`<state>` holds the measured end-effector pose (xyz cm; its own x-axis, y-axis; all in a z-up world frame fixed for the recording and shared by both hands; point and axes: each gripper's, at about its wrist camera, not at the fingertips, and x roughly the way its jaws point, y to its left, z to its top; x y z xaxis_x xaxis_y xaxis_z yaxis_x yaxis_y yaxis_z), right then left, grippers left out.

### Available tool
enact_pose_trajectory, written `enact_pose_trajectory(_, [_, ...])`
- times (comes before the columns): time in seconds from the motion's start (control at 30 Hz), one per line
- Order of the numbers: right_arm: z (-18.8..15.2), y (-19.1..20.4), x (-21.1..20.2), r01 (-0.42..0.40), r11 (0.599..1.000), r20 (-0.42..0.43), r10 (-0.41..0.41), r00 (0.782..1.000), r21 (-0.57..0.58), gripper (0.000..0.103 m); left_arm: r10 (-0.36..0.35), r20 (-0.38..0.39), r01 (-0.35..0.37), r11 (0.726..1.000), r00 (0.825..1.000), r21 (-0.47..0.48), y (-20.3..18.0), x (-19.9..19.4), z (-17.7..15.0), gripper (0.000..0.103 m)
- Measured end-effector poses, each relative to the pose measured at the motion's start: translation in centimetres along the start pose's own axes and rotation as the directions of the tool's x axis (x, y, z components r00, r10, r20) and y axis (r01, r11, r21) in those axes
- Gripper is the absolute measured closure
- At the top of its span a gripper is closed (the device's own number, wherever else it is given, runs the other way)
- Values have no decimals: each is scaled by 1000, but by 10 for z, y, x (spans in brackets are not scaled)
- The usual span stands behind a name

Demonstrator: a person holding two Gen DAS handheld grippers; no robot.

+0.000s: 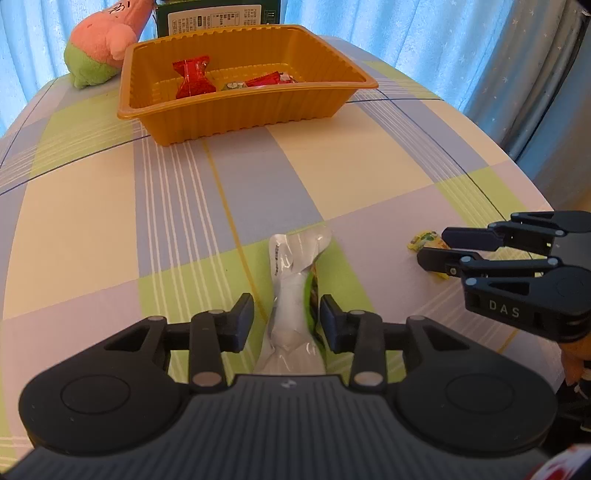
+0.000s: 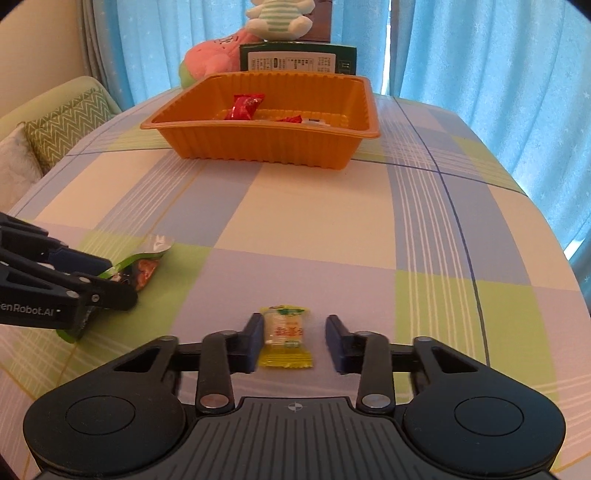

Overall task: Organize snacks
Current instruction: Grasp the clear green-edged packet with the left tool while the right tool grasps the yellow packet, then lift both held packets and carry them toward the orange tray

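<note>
An orange tray stands at the far side of the checked tablecloth and holds red-wrapped snacks; it also shows in the right wrist view. My left gripper is open with its jaws on either side of a green and silver snack packet, which lies on the cloth. My right gripper is open around a small yellow candy packet on the cloth. The left finger touches the candy's edge. The candy also shows in the left wrist view.
A pink and green plush toy and a dark green box stand behind the tray. A white striped plush sits on the box. Blue curtains hang behind. A sofa with a cushion is at the left.
</note>
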<state>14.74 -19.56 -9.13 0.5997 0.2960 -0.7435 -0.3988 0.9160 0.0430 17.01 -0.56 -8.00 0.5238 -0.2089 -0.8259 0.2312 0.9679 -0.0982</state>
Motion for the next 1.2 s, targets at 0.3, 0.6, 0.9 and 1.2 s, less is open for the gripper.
enact_pose_trajectory(0.3, [-2, 1, -1, 5, 1000, 0, -5, 1000, 25, 81, 11, 1, -11, 1000, 1000, 4, -2, 3, 3, 65])
enact_pose_trajectory(0.6, [-3, -1, -6, 7, 998, 7, -7, 1000, 60, 81, 34, 9, -34, 999, 999, 34, -6, 4, 3, 80])
enact_pose_trajectory(0.9, [-3, 2, -27, 4, 994, 26, -7, 1000, 105, 81, 27, 41, -24, 998, 999, -64, -6, -23, -5, 81])
enact_pose_trajectory(1.2, [-1, 9, -63, 1, 992, 62, -9, 998, 125, 81, 13, 71, -4, 991, 997, -133, -13, -60, -14, 81])
